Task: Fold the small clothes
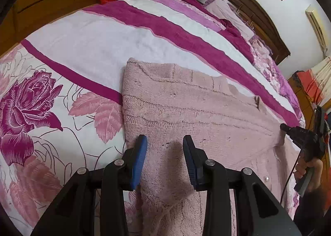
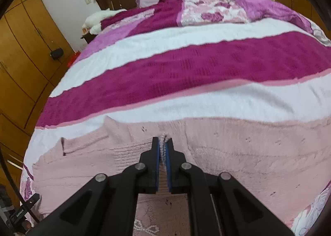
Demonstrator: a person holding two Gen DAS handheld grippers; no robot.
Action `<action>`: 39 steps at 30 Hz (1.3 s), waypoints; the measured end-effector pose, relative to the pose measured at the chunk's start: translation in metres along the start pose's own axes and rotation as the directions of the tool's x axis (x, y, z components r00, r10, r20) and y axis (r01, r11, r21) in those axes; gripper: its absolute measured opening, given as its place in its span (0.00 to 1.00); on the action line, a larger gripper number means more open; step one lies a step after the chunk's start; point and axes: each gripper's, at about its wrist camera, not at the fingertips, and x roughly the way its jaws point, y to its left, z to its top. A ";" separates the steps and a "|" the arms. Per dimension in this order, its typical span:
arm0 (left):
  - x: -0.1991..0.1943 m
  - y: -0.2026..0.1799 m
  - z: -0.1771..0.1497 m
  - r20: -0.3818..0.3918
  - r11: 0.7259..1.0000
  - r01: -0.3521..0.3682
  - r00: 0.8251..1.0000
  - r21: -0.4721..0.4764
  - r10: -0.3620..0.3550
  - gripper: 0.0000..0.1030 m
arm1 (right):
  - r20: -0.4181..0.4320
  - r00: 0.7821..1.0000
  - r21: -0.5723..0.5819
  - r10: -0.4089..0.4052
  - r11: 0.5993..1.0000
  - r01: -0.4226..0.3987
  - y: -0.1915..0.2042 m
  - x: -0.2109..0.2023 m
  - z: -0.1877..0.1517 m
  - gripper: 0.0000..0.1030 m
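One garment in play: a pink knit cardigan (image 1: 186,112) spread on the bedspread (image 1: 86,50), lying across the near part of the bed. In the left wrist view its long axis runs from a folded edge at far left to the lower right, where the right gripper (image 1: 284,129) meets it.

Left gripper (image 1: 165,143): jaws spread apart, nothing between them, blue pads straddling a raised ridge of knit that runs back beneath the tool. It looks to be over the near-left part of the cardigan; contact with the cloth can't be confirmed.

Right gripper (image 2: 163,146): jaws drawn almost together, pinching a small tuft of the cardigan (image 2: 248,153) along its far edge. Fuzzy fibres show between the pads.

Judgement: the right hand already has the cloth, so the coming move turns on it; the fold would carry that pinched far edge toward the near side, across the long axis. The left gripper is nearer the folded left end and could pin or take a second hold.

Hard to make out:
- Sleeves not traceable; layers overlap.
- Near hem cut off under both tools.
- A pearl button (image 1: 266,178) and a bead bow (image 2: 145,228) suggest the front faces up, not certain.
- Right end cropped by the lens edge.
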 end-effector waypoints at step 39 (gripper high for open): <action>0.055 -0.377 -0.097 -0.092 0.827 0.260 0.965 0.499 -0.247 0.12 | 0.301 0.946 0.474 -0.119 0.879 -0.041 -0.328 -0.211 -0.082 0.57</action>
